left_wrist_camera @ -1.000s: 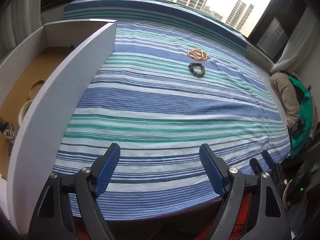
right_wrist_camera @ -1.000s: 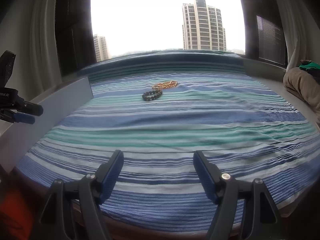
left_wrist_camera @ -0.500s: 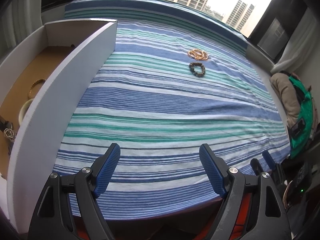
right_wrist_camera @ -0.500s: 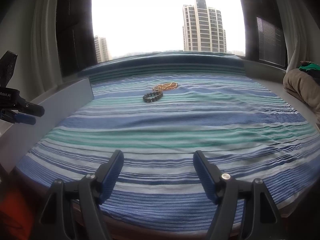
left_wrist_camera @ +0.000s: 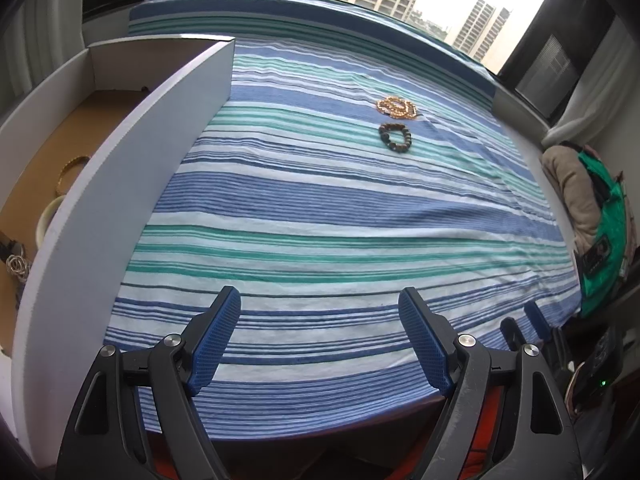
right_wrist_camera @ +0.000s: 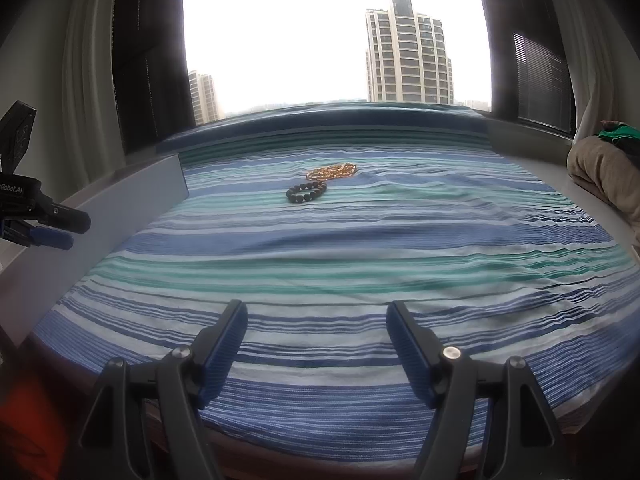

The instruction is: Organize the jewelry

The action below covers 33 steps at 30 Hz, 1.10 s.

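Nothing has changed over the last second: both hands have kept still, so no piece is in transit and the next pick has not begun. The left gripper (left_wrist_camera: 320, 336) and the right gripper (right_wrist_camera: 316, 340) hover over the near edge of the blue, green and white striped cloth (left_wrist_camera: 320, 208), each with its tongs apart and empty. Two pieces remain out, toward the far edge: a dark beaded bracelet (left_wrist_camera: 395, 137) lying flat as a closed loop, and touching or just beyond it a golden-amber beaded strand (left_wrist_camera: 396, 107), bunched, its long axis along the stripes. The white-walled cardboard box (left_wrist_camera: 132, 184) at the left edge already holds several pieces.
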Tool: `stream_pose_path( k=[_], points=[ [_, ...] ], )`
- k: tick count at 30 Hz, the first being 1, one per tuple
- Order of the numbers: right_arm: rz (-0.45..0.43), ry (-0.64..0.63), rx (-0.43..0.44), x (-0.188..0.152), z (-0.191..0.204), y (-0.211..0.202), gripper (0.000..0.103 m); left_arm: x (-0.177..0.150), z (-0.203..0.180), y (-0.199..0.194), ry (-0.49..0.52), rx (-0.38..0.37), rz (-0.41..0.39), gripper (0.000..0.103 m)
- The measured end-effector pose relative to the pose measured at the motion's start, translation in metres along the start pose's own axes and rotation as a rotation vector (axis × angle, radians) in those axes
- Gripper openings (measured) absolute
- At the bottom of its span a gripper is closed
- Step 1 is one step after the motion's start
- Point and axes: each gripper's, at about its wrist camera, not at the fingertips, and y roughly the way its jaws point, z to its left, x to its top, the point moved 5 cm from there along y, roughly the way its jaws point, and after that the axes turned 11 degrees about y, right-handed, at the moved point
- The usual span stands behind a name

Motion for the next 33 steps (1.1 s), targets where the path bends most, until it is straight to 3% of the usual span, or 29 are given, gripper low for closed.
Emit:
stream_pose_path(
  k=[33],
  points=[
    [0.010, -0.015, 0.006, -0.0038, 0.0043, -0.0002, 0.073, -0.0008, 0.0006, 0.0020, -0.007, 0.000, 0.010, 0.083]
  ],
)
